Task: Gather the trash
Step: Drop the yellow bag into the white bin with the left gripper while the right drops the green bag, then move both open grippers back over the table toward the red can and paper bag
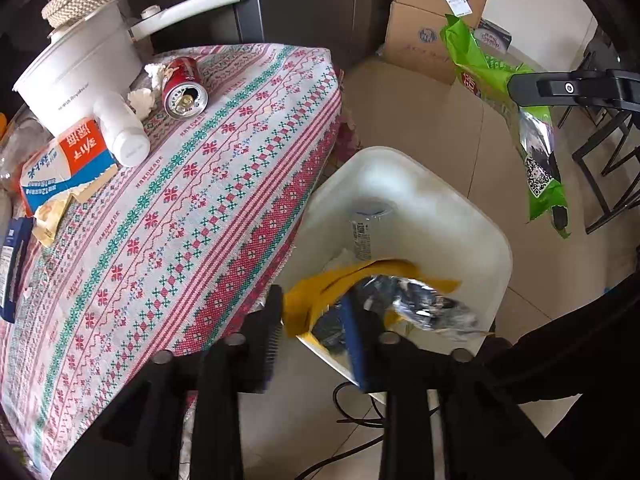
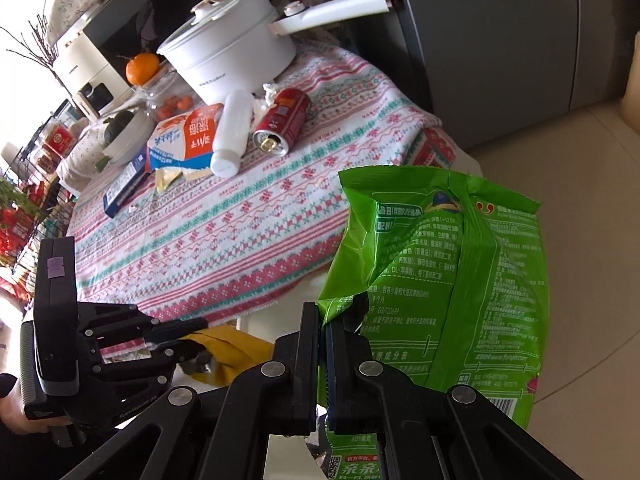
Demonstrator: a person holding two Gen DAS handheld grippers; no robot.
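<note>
Left wrist: left gripper (image 1: 320, 336) poised over the white bin (image 1: 420, 200) beside the table (image 1: 180, 208), fingers spread, a yellow wrapper (image 1: 320, 292) between them; gripped or merely lying in the bin, cannot tell. Inside the bin, crumpled foil (image 1: 420, 304) and a small bottle (image 1: 366, 232). At ten o'clock on the cloth, a red can (image 1: 185, 84) on its side, a white bottle (image 1: 122, 128), a torn carton (image 1: 64, 164), tissue (image 1: 142, 100), all beside the pot (image 1: 76, 68). At two o'clock, the green bag (image 1: 500, 76) hanging from the right gripper (image 1: 516, 90). Right wrist: fingers pressed together on a torn edge of the green bag (image 2: 440, 272), bag standing out toward one o'clock, clear of the table (image 2: 224, 232). Left gripper (image 2: 192, 332) at eight o'clock above the yellow wrapper (image 2: 232, 352). Can (image 2: 282, 120), bottle (image 2: 232, 132) and carton (image 2: 184, 140) at eleven o'clock. Likely handling: bag light, thin, crinkly and slick, probably empty; best pinched at a seam or folded edge, since a torn flap may rip further or slip out.
</note>
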